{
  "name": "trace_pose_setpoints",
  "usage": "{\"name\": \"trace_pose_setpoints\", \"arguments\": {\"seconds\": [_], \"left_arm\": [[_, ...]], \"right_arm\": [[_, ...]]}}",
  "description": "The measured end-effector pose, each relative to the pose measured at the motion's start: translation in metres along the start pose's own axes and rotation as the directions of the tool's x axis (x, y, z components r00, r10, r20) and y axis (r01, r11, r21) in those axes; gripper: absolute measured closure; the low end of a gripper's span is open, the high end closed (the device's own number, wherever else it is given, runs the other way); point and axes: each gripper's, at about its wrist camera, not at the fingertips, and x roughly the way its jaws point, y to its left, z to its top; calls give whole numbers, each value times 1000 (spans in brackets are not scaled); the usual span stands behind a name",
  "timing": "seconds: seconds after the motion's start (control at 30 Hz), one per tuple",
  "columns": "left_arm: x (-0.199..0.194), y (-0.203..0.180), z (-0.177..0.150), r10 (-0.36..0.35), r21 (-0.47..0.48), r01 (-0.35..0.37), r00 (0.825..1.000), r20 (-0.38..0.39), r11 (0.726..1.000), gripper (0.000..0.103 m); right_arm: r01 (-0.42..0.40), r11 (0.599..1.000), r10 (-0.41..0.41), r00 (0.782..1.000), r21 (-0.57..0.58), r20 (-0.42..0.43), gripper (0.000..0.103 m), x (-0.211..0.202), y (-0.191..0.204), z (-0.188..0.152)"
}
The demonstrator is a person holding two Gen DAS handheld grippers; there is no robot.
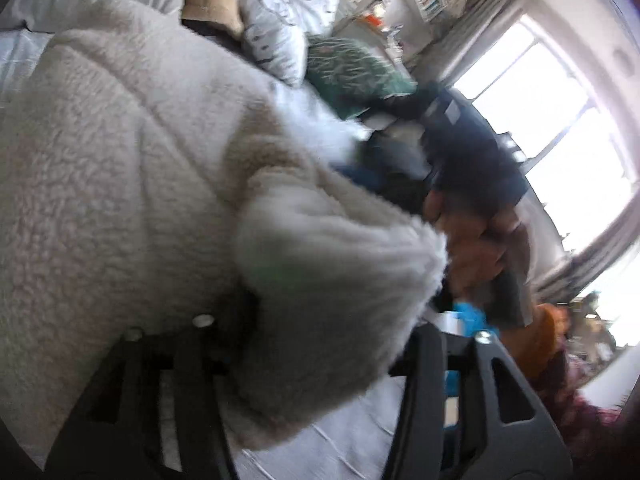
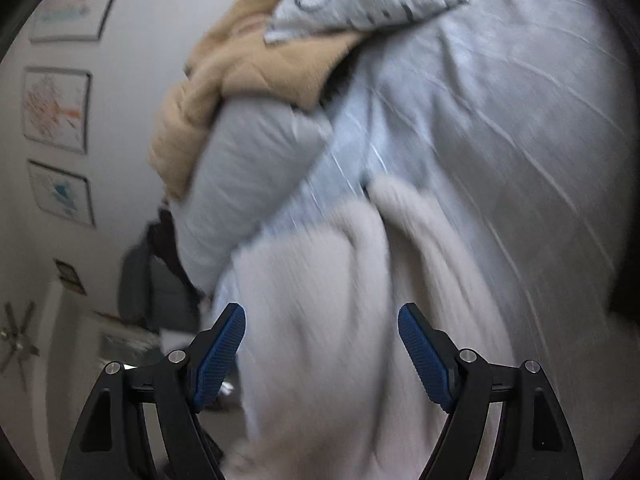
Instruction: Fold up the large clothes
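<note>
A large cream fleece garment (image 1: 120,160) lies heaped on the pale grey bed cover (image 1: 340,440). A thick fold of it sits between the jaws of my left gripper (image 1: 352,308) and hides the left finger. The right blue pad (image 1: 472,316) shows beside the fold, a little apart from it, so the jaws stand open. In the right wrist view my right gripper (image 2: 320,312) is wide open above the blurred fleece garment (image 2: 320,280), with nothing pressed between its blue pads (image 2: 222,352).
A patterned white pillow (image 1: 276,28), a green cushion (image 1: 352,68) and a tan blanket (image 2: 240,68) lie at the bed's head. A person's hand (image 1: 472,240) with the other gripper is to the right. A bright window (image 1: 560,120) lies beyond; framed pictures (image 2: 56,108) hang on the wall.
</note>
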Motion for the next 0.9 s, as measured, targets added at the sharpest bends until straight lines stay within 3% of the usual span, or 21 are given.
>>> {"name": "trace_pose_setpoints", "arguments": {"seconds": [0.1, 0.2, 0.3, 0.37, 0.47, 0.53, 0.57, 0.6, 0.63, 0.7, 0.77, 0.83, 0.9], "left_arm": [[-6, -10, -5, -75, 33, 77, 996, -48, 997, 35], [-6, -24, -10, -115, 91, 129, 983, -141, 988, 35], [-20, -37, -9, -79, 156, 103, 985, -151, 982, 34], [-37, -33, -7, -65, 158, 83, 991, -118, 984, 33], [-68, -8, 9, -15, 91, 13, 1000, 12, 996, 33], [-98, 14, 6, 45, 21, -48, 993, 113, 999, 33], [-107, 25, 9, 92, -29, -88, 981, 171, 996, 33], [-111, 35, 11, 117, -72, -104, 971, 208, 992, 33], [-117, 48, 11, 140, -141, -107, 958, 252, 984, 33], [-121, 69, 8, 174, -239, -103, 938, 299, 966, 38], [-120, 74, 8, 192, -268, -102, 923, 334, 958, 45], [-115, 66, 7, 183, -240, -103, 921, 344, 965, 46], [-106, 57, 6, 174, -193, -115, 931, 321, 974, 46]], "right_arm": [[37, 998, -34, 998, 52, -58, 21, 4, -1, -22], [8, 993, 3, 996, 118, -95, 21, 14, -7, -39], [35, 992, -23, 995, 125, -100, 21, 25, -11, -49], [29, 990, -14, 994, 139, -109, 21, 33, -17, -53], [31, 989, -18, 995, 143, -96, 23, 37, -21, -53], [21, 995, -14, 997, 101, -75, 37, 36, -14, -51], [18, 998, -14, 998, 58, -64, 44, 36, -7, -50], [23, 1000, -23, 999, -13, -48, 61, 36, 4, -50], [38, 996, -40, 999, -81, -26, 67, 35, 14, -50], [58, 979, -53, 998, -196, 31, 74, 27, 35, -50], [24, 963, 1, 996, -269, 91, 77, 7, 55, -50], [8, 944, 41, 990, -331, 138, 78, -15, 70, -51], [24, 923, 50, 982, -383, 183, 78, -35, 77, -52]]}}
